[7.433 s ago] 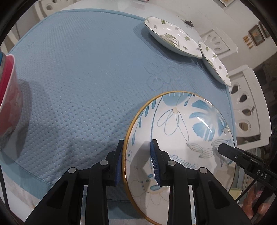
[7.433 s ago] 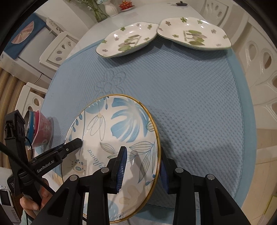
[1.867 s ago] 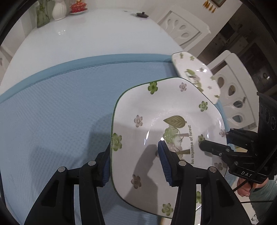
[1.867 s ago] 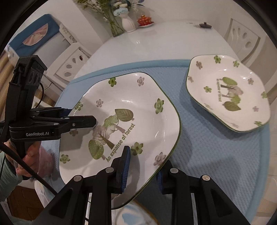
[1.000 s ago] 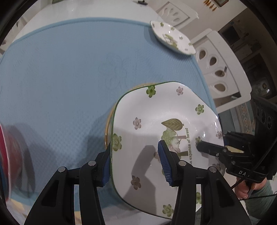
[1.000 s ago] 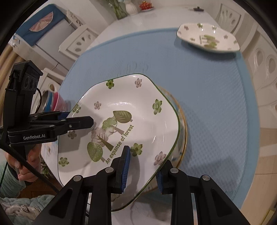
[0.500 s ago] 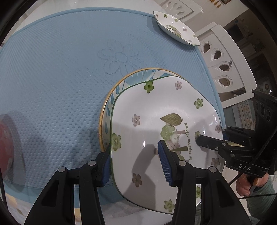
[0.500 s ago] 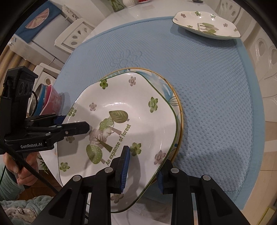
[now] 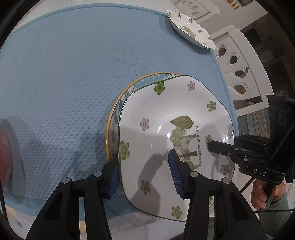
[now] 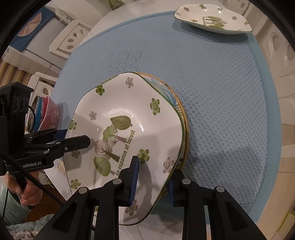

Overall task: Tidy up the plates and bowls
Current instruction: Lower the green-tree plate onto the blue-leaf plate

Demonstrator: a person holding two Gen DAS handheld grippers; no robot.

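**Two grippers hold a flowered plate over a blue-leaf plate on a blue mat**

Left wrist view: The left gripper point(image 9: 144, 163) reaches in from the bottom edge, its black arms ending in blue pads. Its jaws are closed on the left rim of a white, squarish flowered plate point(image 9: 166, 114) printed with green and pink blossoms, trees and the words "An expanse of forest". One pad lies on the plate's inner face; the other sits outside and under the rim. The plate lies over a round blue-leaf plate point(image 9: 118, 110) with a yellow edge, of which only a crescent shows at the left and top. Whether the two plates touch cannot be told from this angle. Both are over a quilted blue mat point(image 9: 64, 73) covering the desk. The right gripper point(image 9: 221, 145) enters from the right and pinches the plate's far rim, with a hand point(image 9: 261, 192) gripping its handle. A second flowered plate point(image 9: 189, 30) rests at the mat's far right edge, well apart. A white chair point(image 9: 239, 70) stands beyond the mat. A red shape at the far left edge is blurred.

Right wrist view: The right gripper point(image 10: 153, 177) rises from the bottom, jaws clamped on the flowered plate point(image 10: 129, 110) at its lower right rim. The blue-leaf plate point(image 10: 177, 103) peeks out along the right side. The left gripper point(image 10: 73, 140) holds the opposite rim from the left. Behind it sits a stack of bowls point(image 10: 48, 114), pink outermost. The second flowered plate point(image 10: 212, 17) lies at the top of the mat point(image 10: 221, 92).
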